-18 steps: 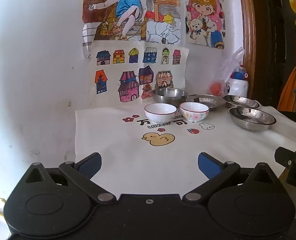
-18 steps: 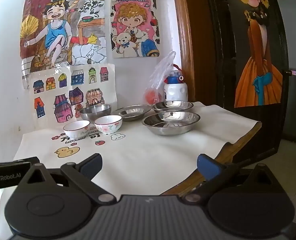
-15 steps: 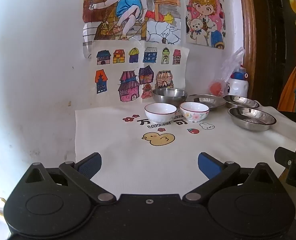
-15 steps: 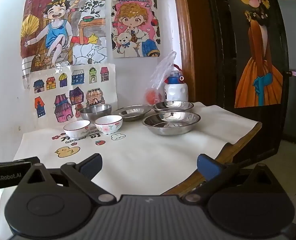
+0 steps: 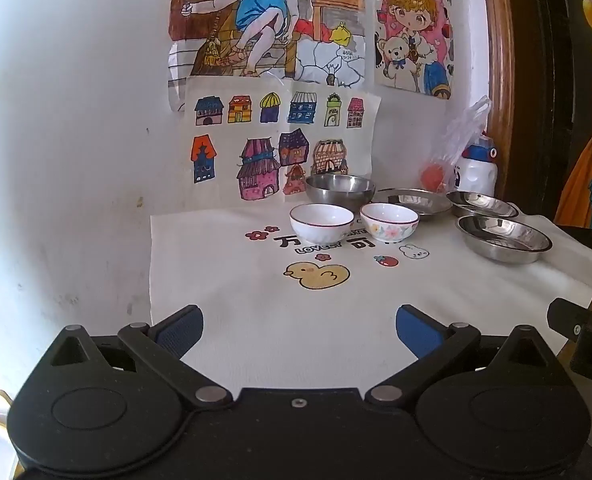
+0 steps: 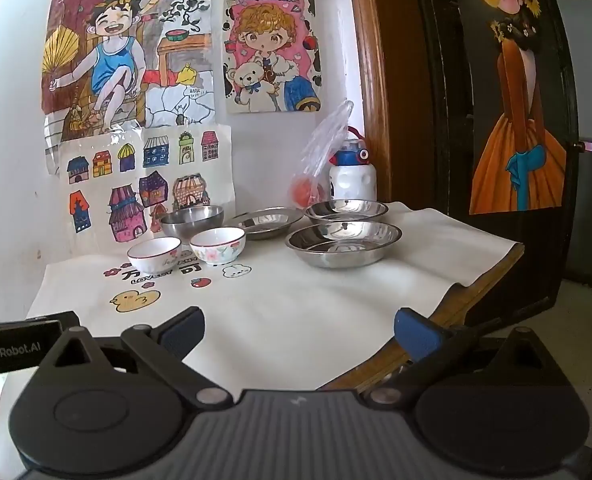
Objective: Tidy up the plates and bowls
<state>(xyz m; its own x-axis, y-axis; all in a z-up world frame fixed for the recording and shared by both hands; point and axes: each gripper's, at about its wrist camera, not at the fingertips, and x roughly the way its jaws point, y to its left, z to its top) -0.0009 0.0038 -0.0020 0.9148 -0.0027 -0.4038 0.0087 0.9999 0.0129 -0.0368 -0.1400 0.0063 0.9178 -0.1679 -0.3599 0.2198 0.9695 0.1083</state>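
Left wrist view: sits behind its own fingers (image 5: 180, 330) at the near edge of the worktop (image 5: 256, 320), low, facing the wall with the drawings (image 5: 280, 144); dishes lie well ahead, right of centre.
Right wrist view: behind its own fingers (image 6: 416, 334), further right, over the worktop's (image 6: 296, 312) near right corner, angled left towards the same wall.
Shared: white bowl (image 5: 322, 222) (image 6: 154, 255), floral bowl (image 5: 389, 222) (image 6: 217, 245), steel plates, duck print (image 5: 317, 275) (image 6: 134, 300).
Cross-sight: each view catches part of the other device at its edge.

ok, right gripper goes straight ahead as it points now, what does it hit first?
Probably bare tablecloth first; the right gripper, open and empty, points over it. Beyond sits the nearest steel plate, slightly right. Depth unclear.
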